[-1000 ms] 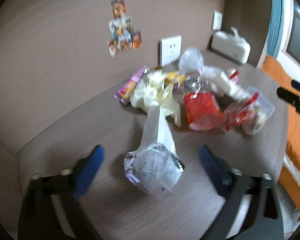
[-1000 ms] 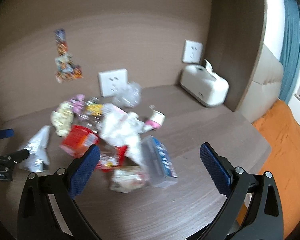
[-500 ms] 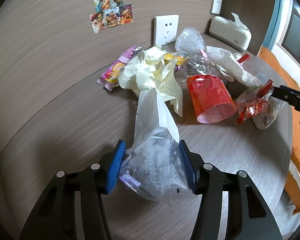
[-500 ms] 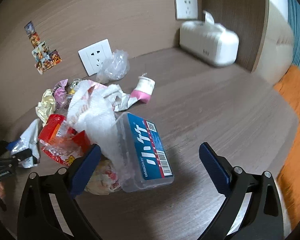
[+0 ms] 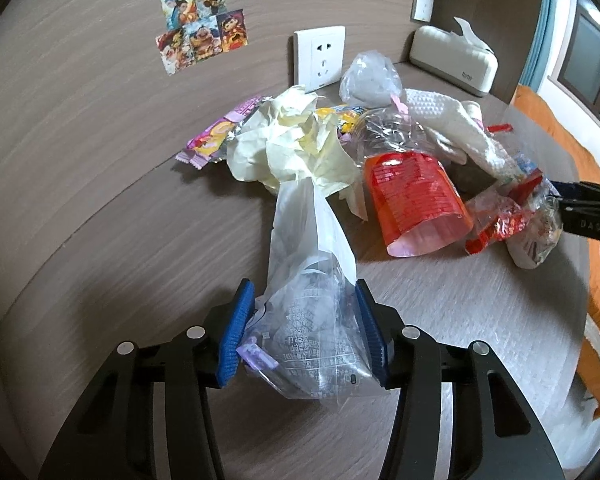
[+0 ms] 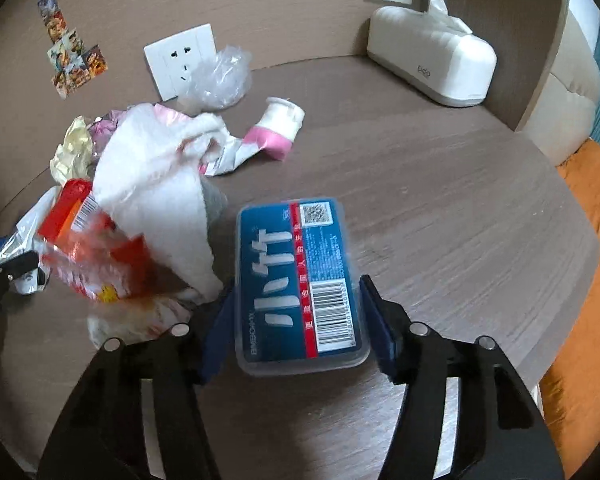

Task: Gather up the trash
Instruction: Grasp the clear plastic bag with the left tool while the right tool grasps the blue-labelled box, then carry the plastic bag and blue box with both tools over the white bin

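My left gripper point(image 5: 306, 328) has just been closing and now pinches a clear bag point(image 5: 316, 332) low on the table point(image 5: 120, 240), its neck running up under crumpled yellow paper point(image 5: 292, 144). A red cup point(image 5: 414, 200) and foil wrappers point(image 5: 500, 220) crowd its right. My right gripper point(image 6: 296, 320) has just been closing too; its pads meet the sides of a blue-lidded box point(image 6: 296, 280), with white cloth point(image 6: 156, 184) heaped against the left. Only the right view shows the box and a pink tub point(image 6: 278, 126); the left view alone shows the bag fully.
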`<state>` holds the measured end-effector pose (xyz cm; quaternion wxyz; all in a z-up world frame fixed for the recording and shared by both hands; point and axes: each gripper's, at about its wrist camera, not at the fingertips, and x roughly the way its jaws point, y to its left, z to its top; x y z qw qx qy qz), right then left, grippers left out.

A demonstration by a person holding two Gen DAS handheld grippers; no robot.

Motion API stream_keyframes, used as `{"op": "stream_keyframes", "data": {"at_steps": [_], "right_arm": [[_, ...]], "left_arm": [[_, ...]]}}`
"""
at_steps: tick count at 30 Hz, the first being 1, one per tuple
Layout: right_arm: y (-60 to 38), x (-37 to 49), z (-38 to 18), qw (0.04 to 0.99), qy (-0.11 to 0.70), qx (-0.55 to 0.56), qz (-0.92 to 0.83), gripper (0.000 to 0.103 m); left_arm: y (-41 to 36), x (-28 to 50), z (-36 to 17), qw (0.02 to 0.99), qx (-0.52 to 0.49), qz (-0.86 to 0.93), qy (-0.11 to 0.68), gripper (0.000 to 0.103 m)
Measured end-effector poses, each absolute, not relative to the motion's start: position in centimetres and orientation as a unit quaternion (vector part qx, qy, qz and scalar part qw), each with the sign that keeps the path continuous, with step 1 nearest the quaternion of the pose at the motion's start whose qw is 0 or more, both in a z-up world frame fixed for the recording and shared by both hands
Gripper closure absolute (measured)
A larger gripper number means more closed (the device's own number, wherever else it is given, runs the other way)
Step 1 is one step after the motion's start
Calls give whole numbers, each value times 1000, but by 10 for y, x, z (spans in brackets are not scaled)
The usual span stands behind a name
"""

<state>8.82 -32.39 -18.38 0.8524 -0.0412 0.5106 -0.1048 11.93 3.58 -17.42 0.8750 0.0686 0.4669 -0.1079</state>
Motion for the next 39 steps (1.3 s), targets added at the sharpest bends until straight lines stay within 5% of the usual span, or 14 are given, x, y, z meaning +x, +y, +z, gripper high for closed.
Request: {"op": "stream_keyframes", "data": {"at_steps": [9, 20, 27, 39], "right_arm": [[-309, 72, -152, 877, 466, -50, -103, 44], [-295, 42, -79, 914, 394, -37, -85, 44], [-326, -15, -54, 920, 371, -18, -126, 44], [-434, -157, -53, 885, 369, 53, -279, 44]], "left_arm": [[39, 109, -163, 890, 52, -99, 441, 60], [20, 74, -85, 913, 65, -125, 382, 60], [-75, 59, -69, 906, 87, -224, 348, 60], [-296, 16, -141, 800, 150, -436, 384, 60]]}}
